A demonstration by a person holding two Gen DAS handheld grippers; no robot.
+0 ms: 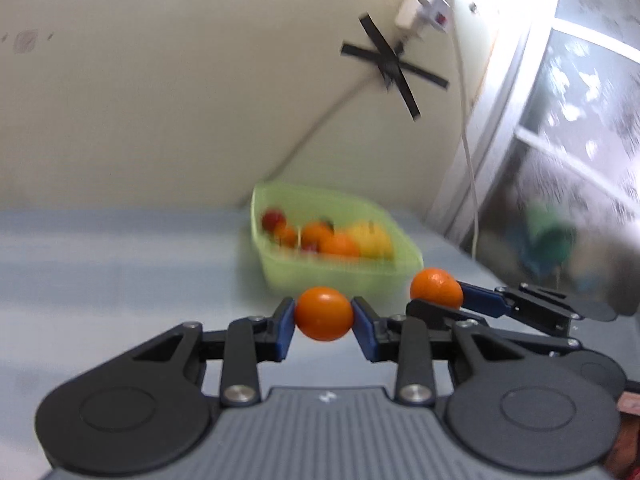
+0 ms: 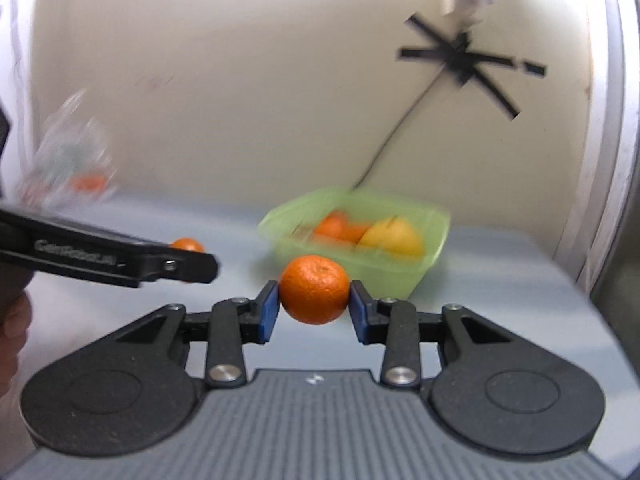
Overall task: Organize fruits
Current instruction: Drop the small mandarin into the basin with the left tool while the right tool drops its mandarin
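Carrying: left hand-held gripper clamps smooth orange, right hand-held gripper clamps mandarin; green tub dead ahead, right nearer.

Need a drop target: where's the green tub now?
The green tub sits on the table near the wall, ahead of both tongs; right of centre in the right wrist view.

Light: bright daylight from the window at far right, with glare there.
Blur: far green basket and wall smeared.
Edges: fisheye bending, dark corners.
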